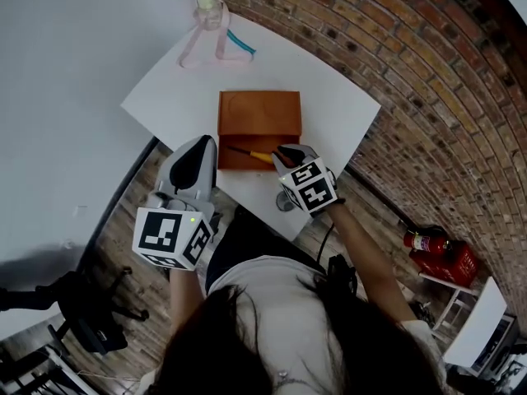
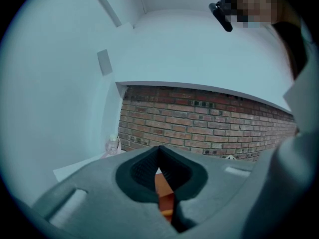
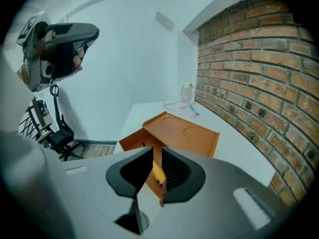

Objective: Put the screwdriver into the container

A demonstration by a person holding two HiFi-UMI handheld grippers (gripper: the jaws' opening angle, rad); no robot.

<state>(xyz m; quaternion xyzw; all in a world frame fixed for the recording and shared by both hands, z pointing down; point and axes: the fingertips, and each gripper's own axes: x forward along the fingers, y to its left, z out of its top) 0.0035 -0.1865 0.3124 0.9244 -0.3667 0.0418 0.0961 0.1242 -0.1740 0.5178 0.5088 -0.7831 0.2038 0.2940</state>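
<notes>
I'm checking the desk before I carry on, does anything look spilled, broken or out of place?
Nothing stands out. The screwdriver sits slanted only because the right gripper has its jaws shut on the yellow handle, with the shaft pointing into the orange container's open compartment. No spill or damage shows.

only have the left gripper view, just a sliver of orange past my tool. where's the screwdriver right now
observer: The right tool is shut on the screwdriver, gripping its yellow handle.
operator: is it over the container
observer: Yes. In the head view its dark shaft reaches over the open near part of the container, with the tip pointing left. I cannot tell whether it touches the bottom.
operator: and where's my left tool in all that
observer: The left tool is beside the container's left wall, at the near edge of the table, apart from the screwdriver.
</notes>
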